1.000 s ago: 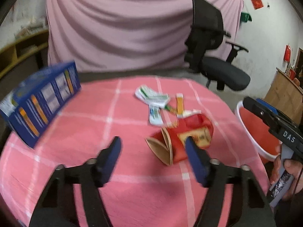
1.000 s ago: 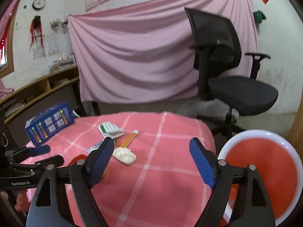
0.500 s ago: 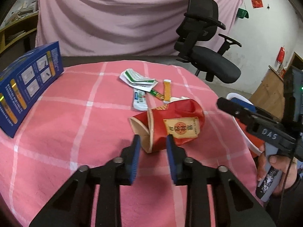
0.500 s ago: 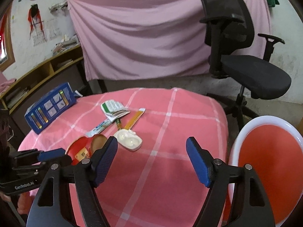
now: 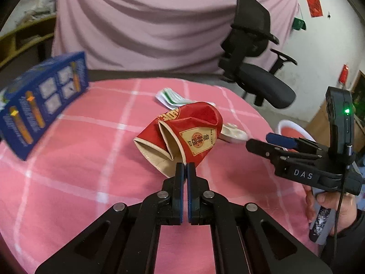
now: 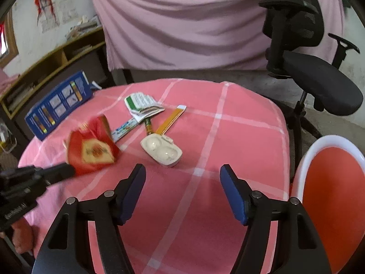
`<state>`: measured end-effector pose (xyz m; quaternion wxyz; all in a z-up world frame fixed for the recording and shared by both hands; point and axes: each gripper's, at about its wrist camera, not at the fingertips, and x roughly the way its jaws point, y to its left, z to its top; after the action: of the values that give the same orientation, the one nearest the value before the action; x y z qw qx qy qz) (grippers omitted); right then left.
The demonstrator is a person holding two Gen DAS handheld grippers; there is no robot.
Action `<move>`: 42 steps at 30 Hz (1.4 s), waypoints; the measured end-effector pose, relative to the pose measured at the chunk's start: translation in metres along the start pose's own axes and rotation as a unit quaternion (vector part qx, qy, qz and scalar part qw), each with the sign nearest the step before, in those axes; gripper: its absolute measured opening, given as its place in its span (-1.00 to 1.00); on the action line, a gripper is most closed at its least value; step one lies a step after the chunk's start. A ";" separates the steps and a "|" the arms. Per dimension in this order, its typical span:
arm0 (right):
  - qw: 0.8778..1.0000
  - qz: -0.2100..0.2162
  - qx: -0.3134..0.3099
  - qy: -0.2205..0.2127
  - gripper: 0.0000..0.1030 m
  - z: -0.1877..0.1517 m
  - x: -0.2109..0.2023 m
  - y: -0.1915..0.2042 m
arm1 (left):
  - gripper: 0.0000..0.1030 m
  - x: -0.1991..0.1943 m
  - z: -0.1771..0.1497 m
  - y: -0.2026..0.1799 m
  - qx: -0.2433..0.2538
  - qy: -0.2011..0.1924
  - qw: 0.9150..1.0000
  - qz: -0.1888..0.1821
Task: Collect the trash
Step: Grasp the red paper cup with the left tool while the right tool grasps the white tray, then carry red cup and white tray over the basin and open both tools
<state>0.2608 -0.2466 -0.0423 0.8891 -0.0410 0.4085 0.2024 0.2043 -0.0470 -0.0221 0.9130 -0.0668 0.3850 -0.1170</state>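
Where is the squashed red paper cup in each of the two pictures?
Left wrist view: the red paper cup is in the middle, its rim pinched in the shut left hand-held gripper.
Right wrist view: the cup is at the left, blurred.
Shared landmark: the blue box on the table's far left side.

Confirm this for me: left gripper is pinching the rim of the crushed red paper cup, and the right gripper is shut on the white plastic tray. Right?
Not quite. The left gripper does pinch the crushed red paper cup, but the right gripper is open and empty; its jaws have just been closing a little. The right wrist view shows the white plastic tray lying untouched on the tablecloth ahead of it.
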 end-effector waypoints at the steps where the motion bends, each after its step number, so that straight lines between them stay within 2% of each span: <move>1: 1.000 -0.002 -0.011 0.003 0.29 0.002 0.003 0.003 | -0.98 -0.002 0.000 0.001 -0.001 -0.006 1.000 0.010; 5: 0.999 -0.001 -0.036 0.020 0.29 0.012 0.019 0.013 | -0.98 -0.003 -0.001 0.011 -0.022 -0.014 0.999 0.034; 10: 0.998 0.011 -0.039 0.041 0.25 0.019 0.038 0.019 | -0.98 0.001 -0.003 0.019 -0.042 -0.004 0.998 0.040; 11: 0.998 0.012 -0.041 0.044 0.09 0.020 0.041 0.020 | -0.98 0.000 -0.003 0.020 -0.044 -0.005 0.998 0.041; 13: 0.998 0.015 -0.047 0.047 -0.05 0.019 0.042 0.023 | -0.98 0.000 -0.002 0.020 -0.045 -0.007 0.998 0.042; 17: 0.998 0.027 -0.047 0.044 -0.48 0.015 0.036 0.022 | -0.98 0.000 -0.001 0.020 -0.041 -0.004 0.998 0.046; 21: 0.998 0.043 -0.039 0.032 -0.48 0.012 0.027 0.022 | -0.98 -0.004 0.001 0.015 -0.040 -0.013 0.998 0.051; 25: 0.998 0.054 -0.031 -0.011 -0.48 0.007 0.006 0.021 | -0.98 -0.013 0.004 0.008 -0.030 -0.035 0.997 0.058; 32: 0.987 0.041 -0.017 -0.153 -0.48 -0.009 -0.054 0.018 | -0.98 -0.034 0.009 -0.023 0.010 -0.110 0.992 0.062; 36: 0.975 0.024 -0.013 -0.220 -0.48 -0.019 -0.084 0.015 | -0.98 -0.046 0.009 -0.048 0.046 -0.156 0.985 0.063; 42: 0.946 -0.030 -0.016 -0.324 -0.48 -0.032 -0.128 0.012 | -0.98 -0.061 0.010 -0.081 0.087 -0.218 0.971 0.050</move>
<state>0.1584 -0.2845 0.0322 0.9784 0.0007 0.0940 0.1843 0.1567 -0.1083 0.0442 0.9819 0.0086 0.1684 -0.0866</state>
